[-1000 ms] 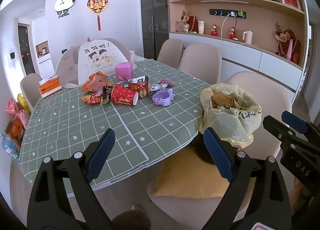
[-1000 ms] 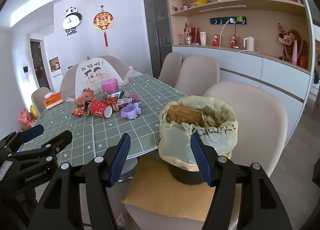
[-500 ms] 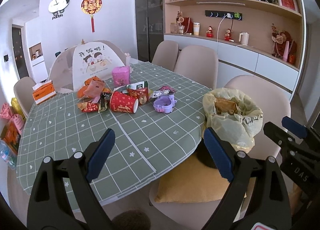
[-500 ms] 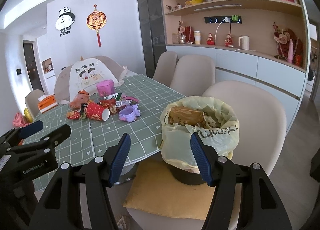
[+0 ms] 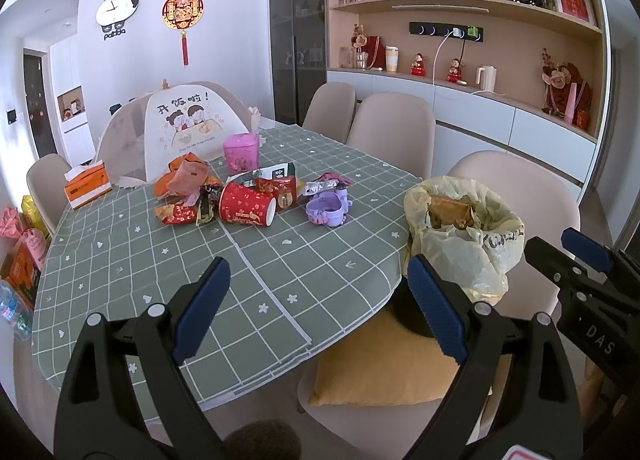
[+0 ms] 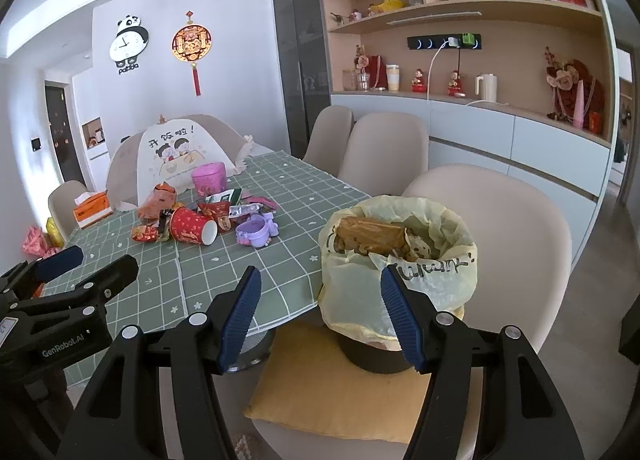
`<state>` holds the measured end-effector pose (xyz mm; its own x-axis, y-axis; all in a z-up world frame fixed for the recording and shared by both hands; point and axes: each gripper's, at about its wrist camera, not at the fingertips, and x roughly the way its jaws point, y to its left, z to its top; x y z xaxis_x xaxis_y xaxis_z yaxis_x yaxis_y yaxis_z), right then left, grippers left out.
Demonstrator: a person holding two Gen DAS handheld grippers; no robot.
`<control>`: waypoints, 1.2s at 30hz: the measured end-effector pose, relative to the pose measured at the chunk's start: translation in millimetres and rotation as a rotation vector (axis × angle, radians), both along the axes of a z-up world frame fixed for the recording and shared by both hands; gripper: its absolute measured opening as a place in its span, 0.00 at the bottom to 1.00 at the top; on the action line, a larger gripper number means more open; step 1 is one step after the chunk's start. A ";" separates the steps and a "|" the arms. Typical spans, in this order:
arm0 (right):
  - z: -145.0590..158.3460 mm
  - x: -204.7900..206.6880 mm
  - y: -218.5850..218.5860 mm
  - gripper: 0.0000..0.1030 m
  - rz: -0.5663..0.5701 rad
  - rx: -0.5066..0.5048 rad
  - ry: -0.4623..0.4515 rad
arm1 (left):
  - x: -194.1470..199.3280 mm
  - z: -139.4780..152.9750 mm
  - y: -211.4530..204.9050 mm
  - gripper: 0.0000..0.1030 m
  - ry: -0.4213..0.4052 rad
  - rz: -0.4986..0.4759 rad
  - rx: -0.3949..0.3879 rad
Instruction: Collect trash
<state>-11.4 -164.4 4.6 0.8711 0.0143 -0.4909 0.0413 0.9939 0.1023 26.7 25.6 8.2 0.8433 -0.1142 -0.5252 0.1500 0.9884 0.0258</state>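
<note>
The trash pile [image 5: 248, 196] is lying on the table [image 5: 120, 260], well ahead of the left gripper [image 5: 320, 300], which is hovering level with jaws spread and empty. The right gripper [image 6: 320, 312], likewise gaping and holding nothing, is pointing toward the lined trash bin [image 6: 400, 260] just ahead to its right.

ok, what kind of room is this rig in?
Most likely a home dining room: a table under a green checked cloth with beige chairs around it, a folding food cover, and wall shelves of ornaments above a counter with a kettle.
</note>
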 end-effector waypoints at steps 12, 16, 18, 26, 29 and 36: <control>-1.1 0.6 -0.3 0.57 0.002 -0.003 -0.003 | -0.3 0.5 -2.1 0.83 -0.001 0.006 0.002; -1.5 0.7 -0.7 0.57 0.003 -0.002 -0.001 | 0.6 0.7 -3.3 0.83 0.000 0.005 0.003; -1.8 0.5 -0.4 0.57 0.004 -0.004 0.001 | 0.8 0.5 -2.8 0.83 0.001 0.006 0.001; -3.2 0.2 -2.3 0.57 0.000 0.005 0.003 | 0.1 -1.5 -4.0 0.83 0.000 0.001 0.005; -3.6 0.7 -2.6 0.57 -0.003 0.008 0.004 | -0.2 -2.6 -4.5 0.83 0.002 0.001 0.005; -3.8 0.7 -3.3 0.57 -0.001 0.008 0.004 | -0.8 -3.5 -4.8 0.83 0.003 0.003 0.005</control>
